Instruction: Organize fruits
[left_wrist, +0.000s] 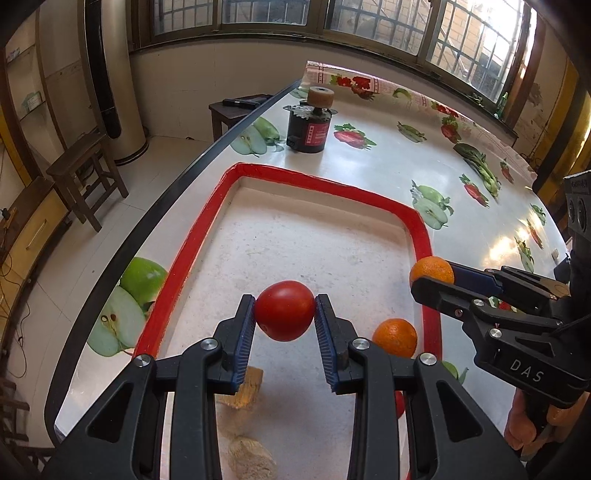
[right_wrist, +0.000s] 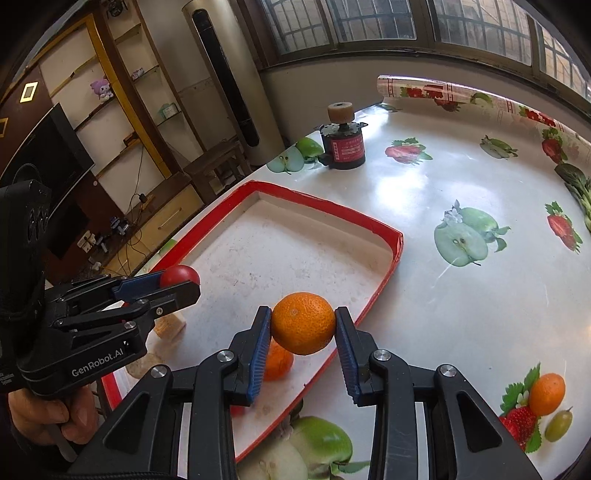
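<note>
left gripper (left_wrist: 284, 317) pinching tomato (left_wrist: 285, 315) | right gripper (right_wrist: 303, 325) pinching orange (right_wrist: 303, 323) | both over red-rimmed tray (left_wrist: 207, 221) | second orange (left_wrist: 395, 338) already in tray | both held fruits unplaced

Your left gripper (left_wrist: 284, 314) is black plastic with ribbed blue pads (left_wrist: 246, 345) and silver screws (left_wrist: 208, 344); its side reads "GenRobot.AI"; your right gripper (right_wrist: 303, 325) matches, marked "DAS"; dark sleeves cover both wrists.

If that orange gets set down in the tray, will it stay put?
The orange is round, so it may roll. The tray has a raised red rim that should stop it. Its pebbly skin probably grips well.
</note>
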